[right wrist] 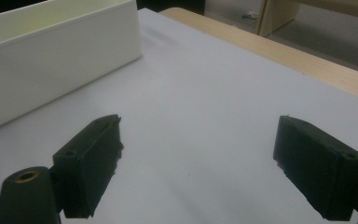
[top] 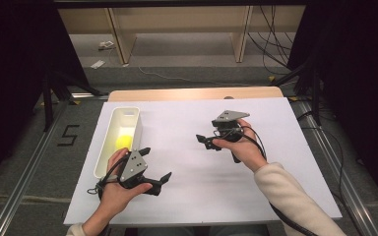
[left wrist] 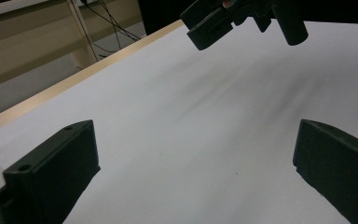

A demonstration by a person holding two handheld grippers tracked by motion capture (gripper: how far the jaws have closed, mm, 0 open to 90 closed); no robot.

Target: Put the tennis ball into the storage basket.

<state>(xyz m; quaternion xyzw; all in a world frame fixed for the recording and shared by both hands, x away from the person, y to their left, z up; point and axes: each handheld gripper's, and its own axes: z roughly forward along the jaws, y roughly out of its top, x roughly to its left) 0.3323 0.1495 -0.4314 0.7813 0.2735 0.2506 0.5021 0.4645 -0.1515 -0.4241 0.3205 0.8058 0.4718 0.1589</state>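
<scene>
A long white bin (top: 137, 123) stands on the left part of the white table sheet, and a yellow object (top: 123, 142) lies inside it. My left gripper (top: 156, 163) is held just right of the bin's near end, open, nothing between its jaws. In the left gripper view its jaws (left wrist: 196, 158) are spread wide over bare sheet, and the right gripper (left wrist: 242, 18) shows farther off. My right gripper (top: 207, 132) hovers at mid-table, pointing left toward the bin, open and empty. The right gripper view has its jaws (right wrist: 198, 158) apart, with the bin's wall (right wrist: 51, 65) ahead at the left.
The white sheet (top: 197, 196) covers most of the table, and a strip of wooden tabletop (top: 197, 93) shows along the far edge. Beyond it are wooden shelf legs (top: 120, 39) and cables on the floor. Metal rails run along both sides of the table.
</scene>
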